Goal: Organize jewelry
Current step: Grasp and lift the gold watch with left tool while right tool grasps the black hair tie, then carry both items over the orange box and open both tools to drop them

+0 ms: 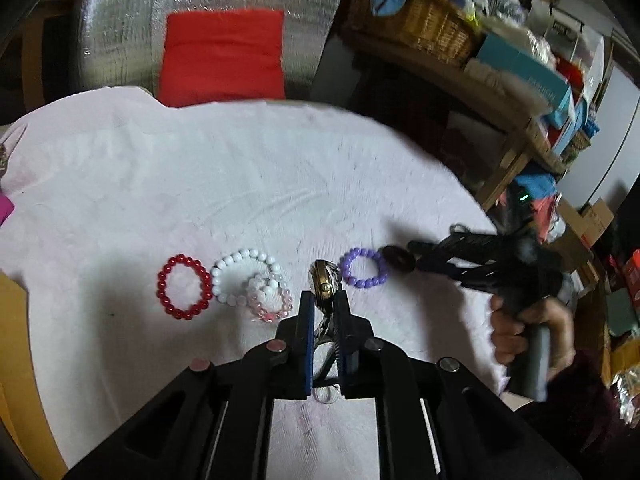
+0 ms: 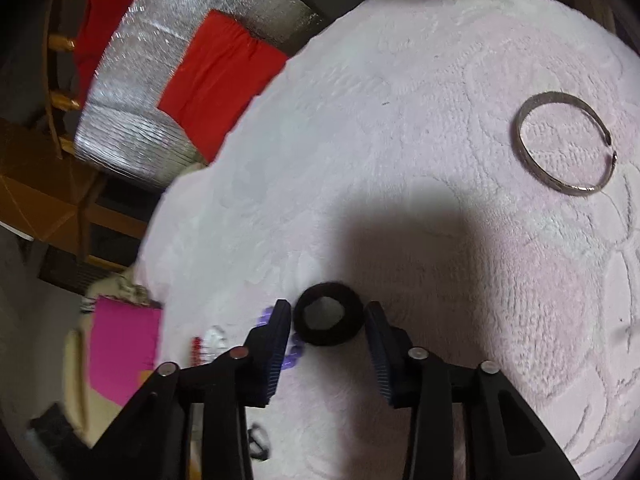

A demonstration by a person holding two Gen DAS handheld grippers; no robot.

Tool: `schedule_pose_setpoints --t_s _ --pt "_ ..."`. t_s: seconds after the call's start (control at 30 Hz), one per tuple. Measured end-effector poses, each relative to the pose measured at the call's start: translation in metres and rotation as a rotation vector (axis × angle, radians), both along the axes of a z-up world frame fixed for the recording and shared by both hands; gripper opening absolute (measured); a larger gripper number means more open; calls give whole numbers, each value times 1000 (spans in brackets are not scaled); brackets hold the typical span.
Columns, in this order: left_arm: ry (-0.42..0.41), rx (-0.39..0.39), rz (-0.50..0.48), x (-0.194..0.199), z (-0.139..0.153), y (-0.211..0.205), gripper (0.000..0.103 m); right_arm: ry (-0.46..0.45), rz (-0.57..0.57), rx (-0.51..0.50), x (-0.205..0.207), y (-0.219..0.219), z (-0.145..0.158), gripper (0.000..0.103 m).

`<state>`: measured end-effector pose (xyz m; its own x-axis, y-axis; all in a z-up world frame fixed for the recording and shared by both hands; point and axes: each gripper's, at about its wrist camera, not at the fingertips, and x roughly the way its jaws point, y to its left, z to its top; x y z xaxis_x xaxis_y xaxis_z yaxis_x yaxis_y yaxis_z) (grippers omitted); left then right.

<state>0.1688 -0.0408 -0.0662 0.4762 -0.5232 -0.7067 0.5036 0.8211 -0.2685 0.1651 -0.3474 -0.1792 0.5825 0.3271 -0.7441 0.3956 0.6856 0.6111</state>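
On the pale pink towel [image 1: 240,184] lie in a row a red bead bracelet [image 1: 185,287], a white bead bracelet [image 1: 244,276], a small pink bead bracelet [image 1: 270,298] and a purple bead bracelet [image 1: 364,267]. My left gripper [image 1: 325,300] is shut on a gold-faced wristwatch [image 1: 324,285], holding it between the pink and purple bracelets. My right gripper [image 2: 329,312] is open around a black hair tie [image 2: 329,319] that lies on the towel beside the purple bracelet [image 2: 294,350]; it also shows in the left wrist view [image 1: 418,258]. A silver bangle [image 2: 566,144] lies farther off.
A red cloth [image 1: 222,56] and a silver foil roll [image 1: 240,0] lie beyond the towel. Shelves with a wicker basket [image 1: 432,24] and boxes stand at the right. A magenta card [image 2: 124,344] lies off the towel's left edge.
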Motion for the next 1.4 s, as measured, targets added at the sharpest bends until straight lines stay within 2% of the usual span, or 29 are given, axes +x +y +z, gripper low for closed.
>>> schedule_pose_setpoints --t_s 0.17,0.27,0.37,0.6,0.8,1.07,1.4 --pt "-31 -20 38 -12 10 19 9 33 47 -255 12 24 3 16" --pt "-37 -36 68 -20 15 33 9 30 66 -381 13 38 10 9" --pt "-60 -32 103 -29 21 45 9 15 61 -444 9 47 21 9" --pt "-137 -11 186 -55 38 72 9 -109 12 -481 -20 52 61 9" --pt "-185 -3 242 -77 51 95 9 -233 17 -447 -38 74 95 9" --pt "-242 46 326 -104 64 126 9 -393 163 -415 -56 150 128 9" --pt "-277 121 446 -130 66 175 9 -493 405 -339 -67 263 136 9"
